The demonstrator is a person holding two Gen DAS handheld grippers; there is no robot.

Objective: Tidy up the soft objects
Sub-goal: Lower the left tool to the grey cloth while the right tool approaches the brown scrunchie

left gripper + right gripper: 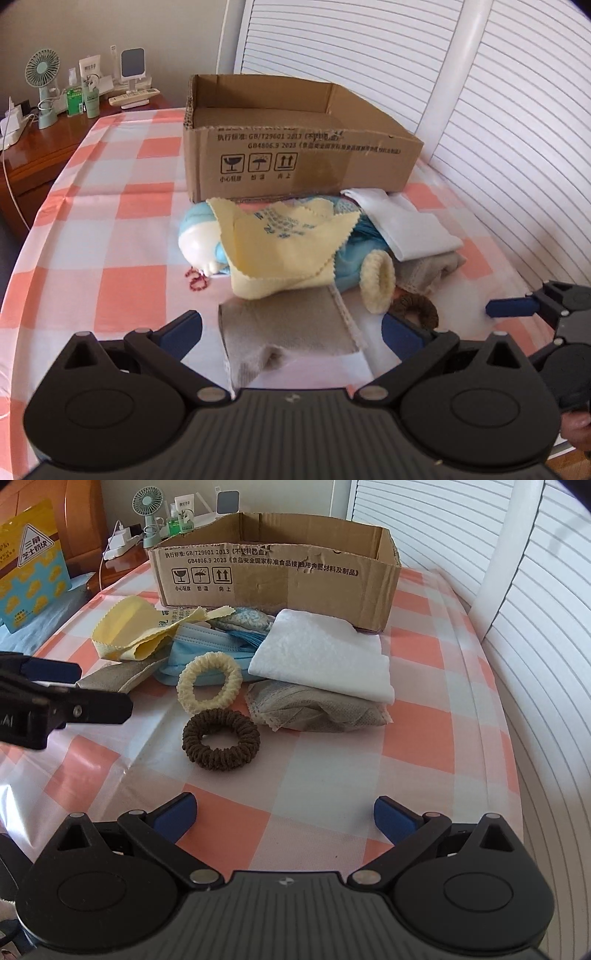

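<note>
Left wrist view, cardboard box (pixel 295 147) interior bare where visible, left gripper (pixel 291 334) and right gripper (pixel 282 818) both spread apart

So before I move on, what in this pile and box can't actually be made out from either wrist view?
- Cardboard box floor: hidden by its front wall in both views.
- Blue-and-white toy: mostly covered by the yellow cloth, left view.
- Grey fabric under the white towel: partly hidden, right view.
- Small red item: too small to identify.
</note>
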